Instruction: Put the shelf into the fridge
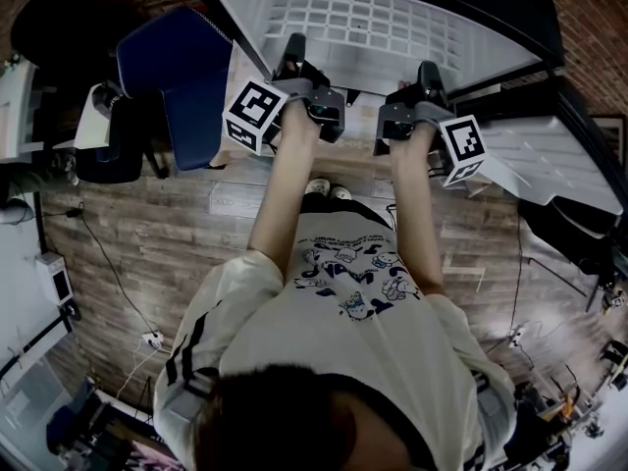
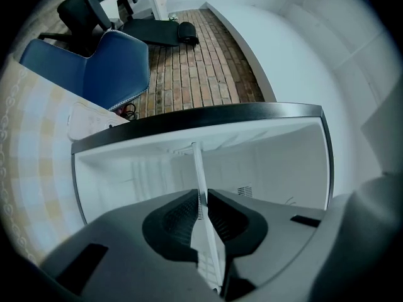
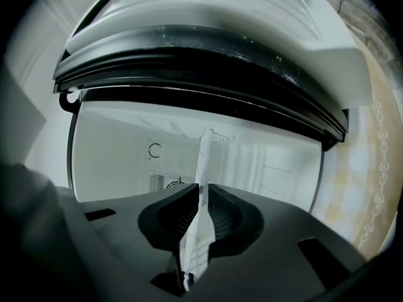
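Your left gripper (image 2: 203, 203) and right gripper (image 3: 203, 201) are each closed on the near edge of the white wire shelf (image 1: 363, 23), which reaches forward into the open fridge (image 2: 271, 162).

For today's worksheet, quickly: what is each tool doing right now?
Left tool: closed on the white wire-grid shelf.
Right tool: closed on the same shelf.

Shelf (image 1: 373, 27) in fridge (image 2: 271, 162) opening, chair (image 1: 182, 77) left

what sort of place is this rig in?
Probably an office or lab space, not a home kitchen: open fridge, blue office chair, brick wall, cables across the wood floor.
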`<state>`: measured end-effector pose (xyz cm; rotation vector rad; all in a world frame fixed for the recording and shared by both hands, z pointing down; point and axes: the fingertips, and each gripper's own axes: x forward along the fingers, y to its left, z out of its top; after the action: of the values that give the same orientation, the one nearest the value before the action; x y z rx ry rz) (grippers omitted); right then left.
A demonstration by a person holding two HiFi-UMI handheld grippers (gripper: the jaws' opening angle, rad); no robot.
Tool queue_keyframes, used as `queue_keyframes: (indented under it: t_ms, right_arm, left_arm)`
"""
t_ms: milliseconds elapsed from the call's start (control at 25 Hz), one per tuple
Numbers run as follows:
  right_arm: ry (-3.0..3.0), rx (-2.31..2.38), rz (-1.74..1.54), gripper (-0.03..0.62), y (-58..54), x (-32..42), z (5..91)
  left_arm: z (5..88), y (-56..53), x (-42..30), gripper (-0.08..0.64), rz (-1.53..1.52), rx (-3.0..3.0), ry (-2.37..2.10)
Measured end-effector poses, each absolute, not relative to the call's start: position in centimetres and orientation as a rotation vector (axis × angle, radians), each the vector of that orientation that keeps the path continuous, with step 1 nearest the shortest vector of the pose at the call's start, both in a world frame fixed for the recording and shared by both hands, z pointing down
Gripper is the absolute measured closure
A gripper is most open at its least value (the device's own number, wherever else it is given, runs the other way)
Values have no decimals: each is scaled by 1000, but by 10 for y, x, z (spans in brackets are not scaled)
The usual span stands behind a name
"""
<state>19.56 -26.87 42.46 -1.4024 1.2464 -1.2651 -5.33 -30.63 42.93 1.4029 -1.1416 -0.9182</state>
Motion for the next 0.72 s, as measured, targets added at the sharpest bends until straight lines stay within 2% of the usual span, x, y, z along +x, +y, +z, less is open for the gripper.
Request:
queue_keyframes:
  t_ms: [440,720]
  right_arm:
    - [1481,-1453,-1220,545,-243,163,410]
    - [1923,-1671,-812,545,-221,140,370]
  left_arm:
    - [417,-272,-54,518,-850,1541,-1178]
    - [391,-246,-48,518,-630,1877,-1353]
